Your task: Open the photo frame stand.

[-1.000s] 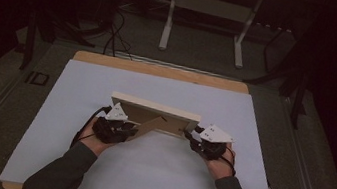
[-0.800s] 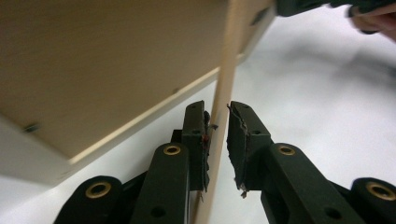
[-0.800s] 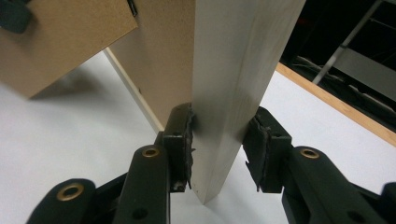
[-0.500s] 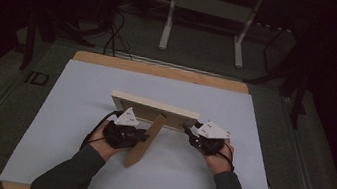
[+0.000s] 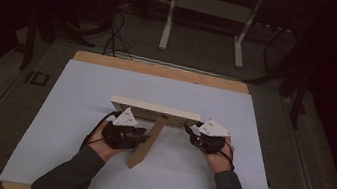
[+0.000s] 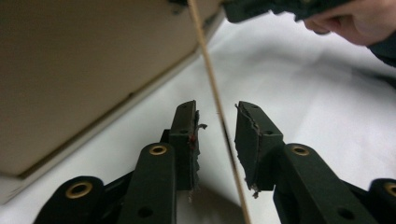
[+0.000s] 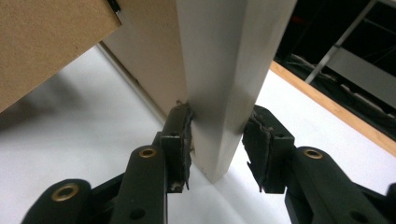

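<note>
Since the earlier frames, the thin back panel has swung out from the picture frame and now reaches toward the person, while both hands stayed almost in place. From the high view, the frame stands on its long edge near the middle of the white table, with the left gripper beside the panel and the right gripper at the frame's right end. From the left gripper view, the jaws have just been opening; the panel edge runs between them and I see gaps on both sides. From the right gripper view, the jaws have opened a little more; the left pad touches the frame's corner post, the right pad stands just apart.
</note>
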`<state>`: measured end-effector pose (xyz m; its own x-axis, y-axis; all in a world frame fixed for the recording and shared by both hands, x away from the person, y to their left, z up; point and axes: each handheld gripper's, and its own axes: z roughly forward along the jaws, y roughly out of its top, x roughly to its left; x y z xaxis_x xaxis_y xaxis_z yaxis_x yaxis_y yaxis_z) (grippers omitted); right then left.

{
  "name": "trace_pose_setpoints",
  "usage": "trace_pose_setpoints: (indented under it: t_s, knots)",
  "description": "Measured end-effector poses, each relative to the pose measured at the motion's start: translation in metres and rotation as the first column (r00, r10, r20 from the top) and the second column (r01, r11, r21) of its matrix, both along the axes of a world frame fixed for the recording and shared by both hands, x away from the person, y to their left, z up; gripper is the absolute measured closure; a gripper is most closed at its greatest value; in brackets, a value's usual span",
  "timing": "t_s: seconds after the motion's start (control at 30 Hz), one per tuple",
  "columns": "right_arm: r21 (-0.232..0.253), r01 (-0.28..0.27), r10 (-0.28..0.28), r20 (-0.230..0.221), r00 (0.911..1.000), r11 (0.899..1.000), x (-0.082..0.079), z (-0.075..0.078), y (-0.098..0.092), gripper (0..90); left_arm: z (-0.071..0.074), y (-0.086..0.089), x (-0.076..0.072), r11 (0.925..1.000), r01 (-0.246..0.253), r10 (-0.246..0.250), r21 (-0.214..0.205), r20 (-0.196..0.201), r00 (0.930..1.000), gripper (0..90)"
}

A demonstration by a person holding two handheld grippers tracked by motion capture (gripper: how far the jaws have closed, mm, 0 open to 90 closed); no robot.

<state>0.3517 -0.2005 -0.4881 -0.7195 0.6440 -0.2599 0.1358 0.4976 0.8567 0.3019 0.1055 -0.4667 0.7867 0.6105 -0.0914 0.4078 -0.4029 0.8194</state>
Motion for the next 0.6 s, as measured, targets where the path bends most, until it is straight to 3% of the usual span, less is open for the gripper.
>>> trace_pose_setpoints:
  t_s: [0.3,0.6]
  knots:
    - [0.042,-0.002,0.004,-0.055,0.9985,0.999,-0.006,-0.001,-0.008,55.6,0.01,0.032,-0.003,0.9946,-0.087,0.089,-0.057,0.033,0.9955,66.1]
    - [0.086,-0.006,0.014,-0.102,0.9947,0.996,-0.009,0.008,-0.014,52.9,0.018,0.06,-0.006,0.9763,-0.189,0.196,-0.105,0.064,0.9785,62.3]
